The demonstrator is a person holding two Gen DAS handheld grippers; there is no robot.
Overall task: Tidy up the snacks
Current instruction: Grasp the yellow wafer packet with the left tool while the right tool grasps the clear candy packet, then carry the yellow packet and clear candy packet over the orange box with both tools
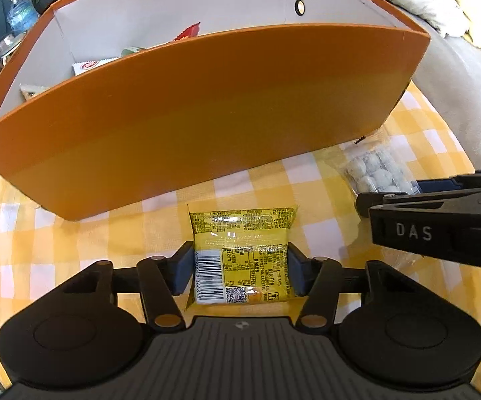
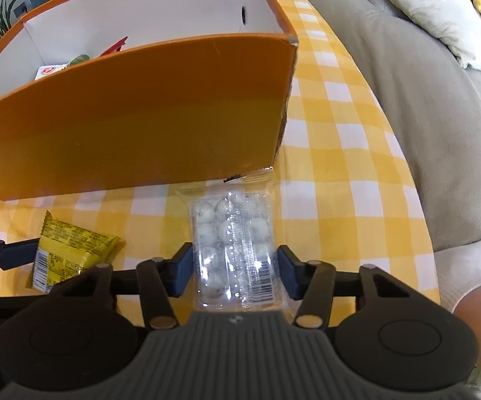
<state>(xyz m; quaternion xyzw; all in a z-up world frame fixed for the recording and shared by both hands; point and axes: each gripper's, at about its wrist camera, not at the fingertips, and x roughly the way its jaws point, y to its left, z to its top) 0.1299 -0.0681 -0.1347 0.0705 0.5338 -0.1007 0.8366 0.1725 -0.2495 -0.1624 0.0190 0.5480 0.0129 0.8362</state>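
Down on the yellow-checked table [image 1: 324,173], the left gripper [image 1: 239,268] has its jaws pressed against both sides of a yellow snack packet [image 1: 240,253], just in front of the orange box [image 1: 207,116]. Only the right wrist view shows the right gripper [image 2: 234,271] straddling a clear pack of white round sweets [image 2: 232,233]; whether its pads touch the wrapper I cannot tell. Both views glimpse a few wrappers [image 1: 88,65] inside the box. A grey sofa [image 2: 407,100] lies beyond the table's edge.
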